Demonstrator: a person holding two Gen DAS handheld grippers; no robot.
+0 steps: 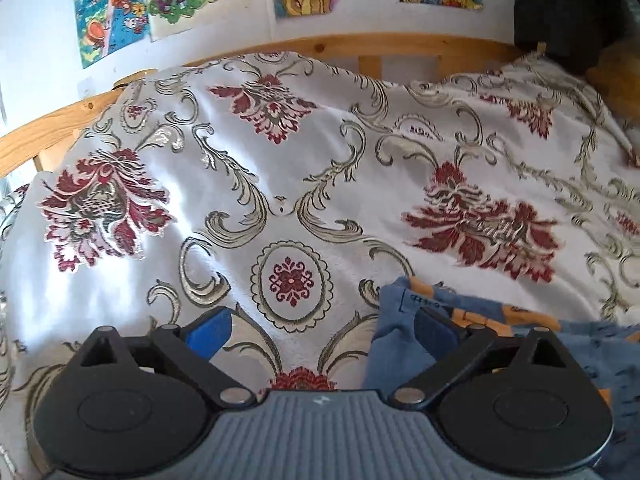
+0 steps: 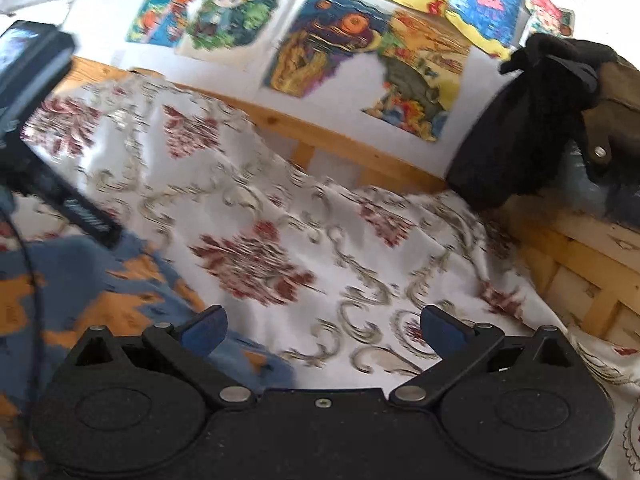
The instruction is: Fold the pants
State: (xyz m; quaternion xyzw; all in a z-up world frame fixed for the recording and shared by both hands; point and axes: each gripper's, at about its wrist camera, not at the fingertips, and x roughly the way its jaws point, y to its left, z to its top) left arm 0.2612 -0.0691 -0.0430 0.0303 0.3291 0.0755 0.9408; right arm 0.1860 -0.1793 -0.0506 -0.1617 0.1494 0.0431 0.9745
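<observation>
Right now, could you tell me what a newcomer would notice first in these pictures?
The white bedspread with red floral and grey scroll patterns fills both views. Blue pants with orange patches lie on it, between the two open grippers. Bright children's drawings cover the wall above the wooden bed rail.

The bedspread (image 1: pixel 320 184) is woven cloth with a faint sheen, its red and grey pattern slightly raised. The pants (image 1: pixel 404 344) are soft matt cloth. The bed frame (image 1: pixel 400 46) is bare pale wood. Both tongs (image 1: pixel 322 330) (image 2: pixel 322 330) are matt black plastic with metal pins.
</observation>
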